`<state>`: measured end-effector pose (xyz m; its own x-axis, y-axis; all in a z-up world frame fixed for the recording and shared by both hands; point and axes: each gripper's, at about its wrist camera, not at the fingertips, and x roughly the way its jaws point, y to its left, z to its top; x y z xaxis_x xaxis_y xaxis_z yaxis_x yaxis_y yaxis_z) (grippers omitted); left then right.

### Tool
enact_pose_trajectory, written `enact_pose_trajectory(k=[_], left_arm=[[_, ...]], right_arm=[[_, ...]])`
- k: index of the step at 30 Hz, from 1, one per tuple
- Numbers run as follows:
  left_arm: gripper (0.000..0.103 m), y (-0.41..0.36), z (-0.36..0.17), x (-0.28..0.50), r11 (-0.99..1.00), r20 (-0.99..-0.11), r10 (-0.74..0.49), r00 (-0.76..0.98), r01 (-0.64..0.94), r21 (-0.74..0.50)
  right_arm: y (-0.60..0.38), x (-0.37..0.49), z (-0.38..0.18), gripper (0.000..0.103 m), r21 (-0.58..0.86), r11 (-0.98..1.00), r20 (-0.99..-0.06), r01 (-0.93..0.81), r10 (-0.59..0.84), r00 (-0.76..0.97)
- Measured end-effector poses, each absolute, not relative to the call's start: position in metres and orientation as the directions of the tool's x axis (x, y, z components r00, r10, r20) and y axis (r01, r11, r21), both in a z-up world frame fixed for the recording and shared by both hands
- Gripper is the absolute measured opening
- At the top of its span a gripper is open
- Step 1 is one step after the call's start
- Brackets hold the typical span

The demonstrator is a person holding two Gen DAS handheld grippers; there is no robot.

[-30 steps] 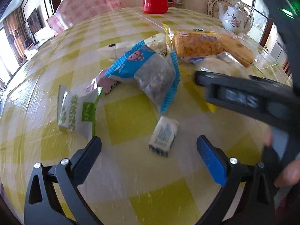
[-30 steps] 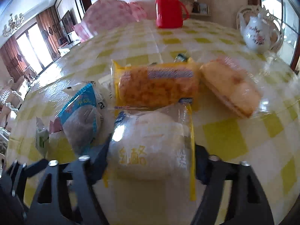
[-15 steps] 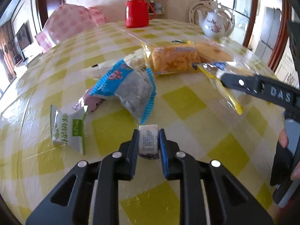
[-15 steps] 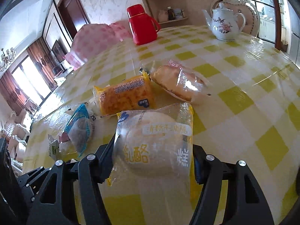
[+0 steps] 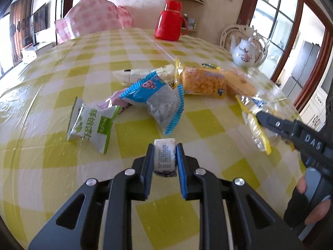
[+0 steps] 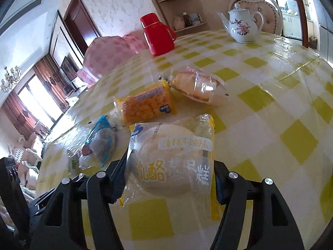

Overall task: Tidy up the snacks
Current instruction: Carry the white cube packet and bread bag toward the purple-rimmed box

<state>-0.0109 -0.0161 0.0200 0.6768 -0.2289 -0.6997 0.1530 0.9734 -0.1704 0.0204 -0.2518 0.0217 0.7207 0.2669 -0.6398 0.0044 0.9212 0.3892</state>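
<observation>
My left gripper (image 5: 164, 156) is shut on a small white snack packet (image 5: 165, 156) and holds it above the checked table. My right gripper (image 6: 169, 166) is shut on a clear-wrapped round white cake (image 6: 172, 158) with yellow lettering, lifted off the table; it also shows at the right of the left wrist view (image 5: 255, 123). On the table lie a green-and-white packet (image 5: 91, 125), a blue-edged packet (image 5: 158, 95), an orange snack bar (image 5: 203, 82) and a wrapped bread roll (image 6: 195, 87).
A red thermos (image 5: 169, 24) and a white floral teapot (image 5: 243, 53) stand at the far side of the yellow-checked table (image 5: 62, 73). A pink checked chair cover (image 5: 93, 20) is behind the table.
My left gripper closed on the small white packet and lifted it. My right gripper raised the round cake higher and tilted back.
</observation>
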Motion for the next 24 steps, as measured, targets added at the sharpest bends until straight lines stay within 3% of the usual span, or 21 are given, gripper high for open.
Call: enact_pose_trajectory(k=[24], left_arm=[[0.021,0.007,0.018,-0.068,0.957,-0.683,-0.282,0.674,0.144,-0.253]], right_arm=[[-0.248,-0.026,0.007,0.064,0.451,0.892,-0.63,0.023,0.3,0.716]])
